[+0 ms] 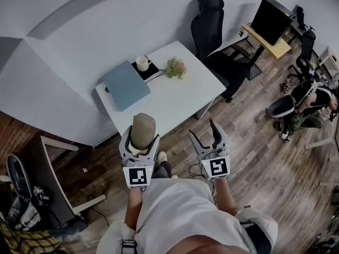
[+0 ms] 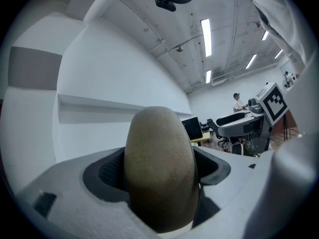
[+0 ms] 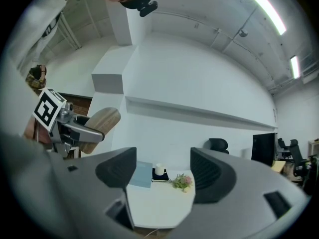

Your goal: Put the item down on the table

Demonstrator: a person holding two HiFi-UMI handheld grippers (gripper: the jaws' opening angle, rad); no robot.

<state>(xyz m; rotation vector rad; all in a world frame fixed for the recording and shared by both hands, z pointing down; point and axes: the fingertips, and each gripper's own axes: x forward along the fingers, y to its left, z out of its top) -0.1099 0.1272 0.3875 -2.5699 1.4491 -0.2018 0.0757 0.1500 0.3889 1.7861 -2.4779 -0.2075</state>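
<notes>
A tan, egg-shaped item [image 1: 143, 130] stands upright between the jaws of my left gripper [image 1: 142, 137], which is shut on it. In the left gripper view the item [image 2: 159, 168] fills the gap, with both pads against its sides. My right gripper [image 1: 204, 133] is held level beside it, open and with nothing in it; through its jaws [image 3: 162, 171] the white table [image 3: 159, 205] shows ahead. Both grippers hover just off the near edge of the white table [image 1: 175, 97]. The right gripper view also catches the item [image 3: 102, 121] at its left.
On the table lie a blue folder [image 1: 125, 84], a white mug [image 1: 142, 63] on a black pad and a small flower plant [image 1: 175, 66]. A black office chair [image 1: 212, 30] stands behind the table. A desk with a monitor [image 1: 270, 20] and a person [image 1: 312, 102] are at right.
</notes>
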